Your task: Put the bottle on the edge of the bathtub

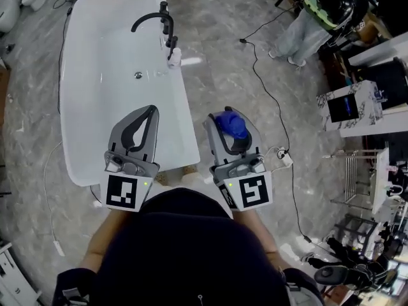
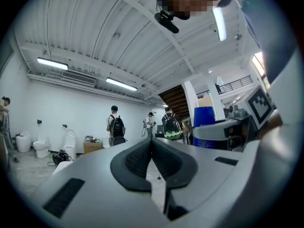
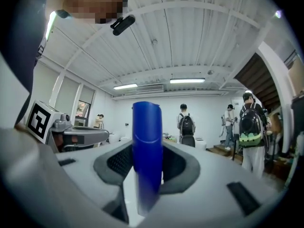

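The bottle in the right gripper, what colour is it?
The bottle is solid blue, clearest in the right gripper view.

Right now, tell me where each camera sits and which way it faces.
Head view: on the person's head, looking steeply down at the bathtub, left gripper, right gripper and own torso.
Left gripper view: on the left gripper, level along its shut jaws toward backpacked bystanders; torso at right.
Right gripper view: on the right gripper, level past the clamped bottle; torso at left.
Shared: both gripper views show those bystanders, and each the other gripper.
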The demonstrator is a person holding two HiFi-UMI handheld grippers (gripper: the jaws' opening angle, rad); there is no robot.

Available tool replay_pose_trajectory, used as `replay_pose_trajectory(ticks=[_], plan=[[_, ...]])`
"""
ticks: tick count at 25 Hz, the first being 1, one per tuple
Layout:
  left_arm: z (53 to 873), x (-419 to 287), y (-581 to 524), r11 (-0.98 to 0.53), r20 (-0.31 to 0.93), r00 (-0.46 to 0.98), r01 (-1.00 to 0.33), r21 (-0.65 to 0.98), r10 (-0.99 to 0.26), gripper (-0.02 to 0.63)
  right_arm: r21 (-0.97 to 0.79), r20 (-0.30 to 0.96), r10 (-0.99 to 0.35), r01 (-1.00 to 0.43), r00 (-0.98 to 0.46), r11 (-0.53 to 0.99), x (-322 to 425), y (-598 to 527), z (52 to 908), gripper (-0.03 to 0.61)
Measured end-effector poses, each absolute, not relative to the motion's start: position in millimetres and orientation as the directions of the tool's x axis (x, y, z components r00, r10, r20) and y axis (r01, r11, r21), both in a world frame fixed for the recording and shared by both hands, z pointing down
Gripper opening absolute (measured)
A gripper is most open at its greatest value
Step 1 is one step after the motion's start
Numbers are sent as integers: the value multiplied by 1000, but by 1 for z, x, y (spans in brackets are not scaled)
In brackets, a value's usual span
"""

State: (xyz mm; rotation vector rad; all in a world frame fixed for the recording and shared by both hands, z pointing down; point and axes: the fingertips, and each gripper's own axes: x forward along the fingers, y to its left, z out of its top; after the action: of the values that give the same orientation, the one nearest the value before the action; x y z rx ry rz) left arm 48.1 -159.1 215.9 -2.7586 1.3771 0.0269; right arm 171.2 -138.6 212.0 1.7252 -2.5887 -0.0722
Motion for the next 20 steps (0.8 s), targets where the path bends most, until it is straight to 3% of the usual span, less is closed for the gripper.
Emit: replay_pose_trajectory(ticks=[20], plan=[[212,37,-181,-430,-31,431,-902,-44,-902,3,36,-46,-831,-832,-555,553,170,-196,204,147]])
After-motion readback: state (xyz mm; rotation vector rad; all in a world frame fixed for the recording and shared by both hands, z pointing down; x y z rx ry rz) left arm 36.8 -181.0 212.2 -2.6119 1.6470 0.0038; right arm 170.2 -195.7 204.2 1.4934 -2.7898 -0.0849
